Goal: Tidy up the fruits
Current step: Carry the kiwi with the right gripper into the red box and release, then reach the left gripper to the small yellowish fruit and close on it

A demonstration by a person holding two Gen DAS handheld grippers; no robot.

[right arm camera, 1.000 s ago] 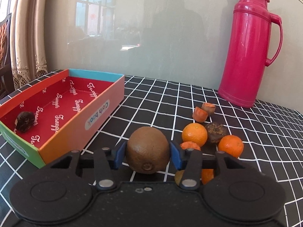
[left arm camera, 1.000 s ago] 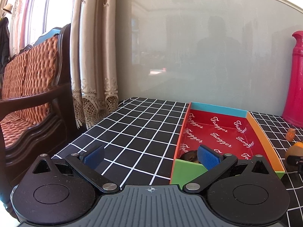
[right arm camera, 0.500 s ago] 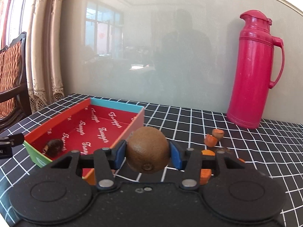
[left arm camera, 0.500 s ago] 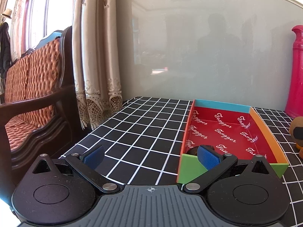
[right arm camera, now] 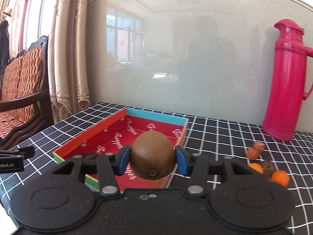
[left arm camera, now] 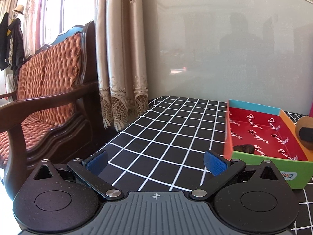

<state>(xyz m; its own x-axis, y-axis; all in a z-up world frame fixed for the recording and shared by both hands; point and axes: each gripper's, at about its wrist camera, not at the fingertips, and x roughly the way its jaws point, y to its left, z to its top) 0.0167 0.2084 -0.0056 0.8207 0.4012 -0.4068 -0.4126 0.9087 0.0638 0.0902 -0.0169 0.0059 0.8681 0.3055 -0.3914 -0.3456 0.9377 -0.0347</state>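
My right gripper [right arm camera: 152,159] is shut on a brown kiwi [right arm camera: 152,154] and holds it in the air above the near end of the red-lined box [right arm camera: 88,137]. That kiwi [left arm camera: 305,131] also shows at the right edge of the left wrist view, over the box [left arm camera: 254,107]. A dark, wrinkled fruit [left arm camera: 243,148] lies in the box's near left corner. My left gripper [left arm camera: 156,161] is open, empty, over the checked cloth left of the box. Loose fruit remains on the cloth to the right: oranges [right arm camera: 280,177], a dark fruit [right arm camera: 268,166] and small orange-brown pieces [right arm camera: 255,150].
A tall pink thermos [right arm camera: 285,82] stands at the back right against the glossy wall panel. The table's left edge drops off beside a wooden armchair [left arm camera: 49,90] and curtains [left arm camera: 121,58]. The checked cloth [left arm camera: 166,129] left of the box holds nothing.
My right gripper rose and swung left with the kiwi, from beside the fruit pile to over the box. My left gripper drew away to the left, so the box now sits at its right.
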